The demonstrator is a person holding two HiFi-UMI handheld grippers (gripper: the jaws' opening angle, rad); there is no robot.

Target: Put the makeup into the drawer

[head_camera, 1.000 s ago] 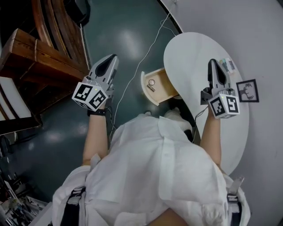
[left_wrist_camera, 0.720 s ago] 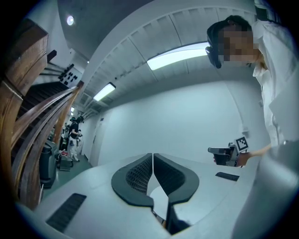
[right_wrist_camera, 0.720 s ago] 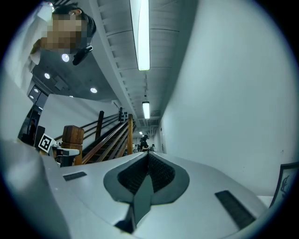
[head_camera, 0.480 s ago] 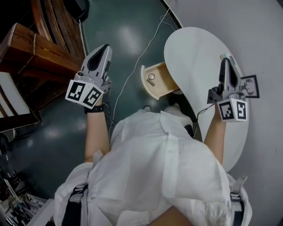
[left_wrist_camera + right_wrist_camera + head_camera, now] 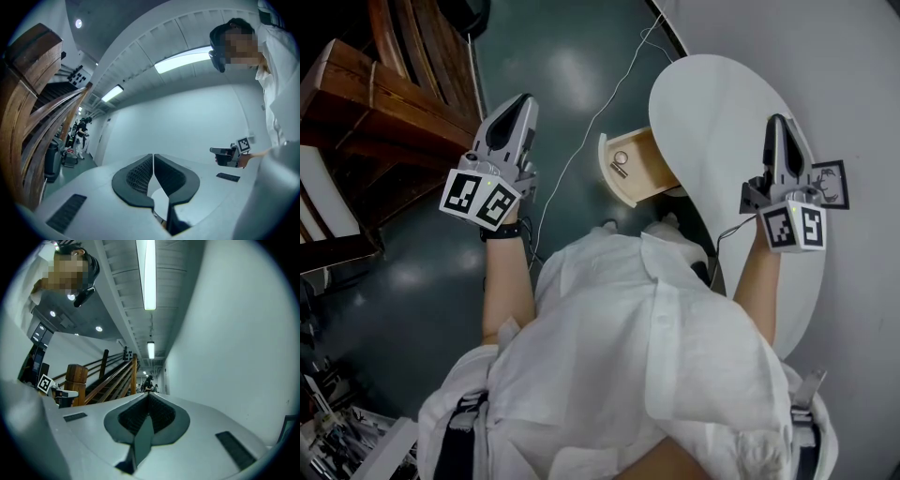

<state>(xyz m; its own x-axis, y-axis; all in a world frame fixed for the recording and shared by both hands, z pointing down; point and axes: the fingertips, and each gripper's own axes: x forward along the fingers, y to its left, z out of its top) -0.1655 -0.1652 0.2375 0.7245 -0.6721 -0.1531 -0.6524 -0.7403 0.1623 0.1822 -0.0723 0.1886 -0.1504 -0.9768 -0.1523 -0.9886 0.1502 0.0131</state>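
Note:
The small wooden drawer (image 5: 649, 173) stands pulled open from under the white oval table (image 5: 712, 103), with a small round ring-like item (image 5: 622, 159) inside. My right gripper (image 5: 779, 122) (image 5: 149, 394) hovers above the table's right side near the wall, shut with nothing between its pads. My left gripper (image 5: 521, 99) (image 5: 153, 154) is held over the dark floor left of the drawer, its pads together and empty. Both point about level into the room. No makeup shows on the table; the spot beneath the right gripper is hidden.
A wooden stair rail and newel post (image 5: 384, 103) rise at the left. A white cable (image 5: 600, 122) trails over the floor towards the table. A black-framed square card (image 5: 832, 180) lies by the wall at the table's right edge. My white-shirted body fills the lower view.
The right gripper has moved right across the table towards the wall and now covers a small item seen beside it earlier. The left gripper has drifted slightly left and up.

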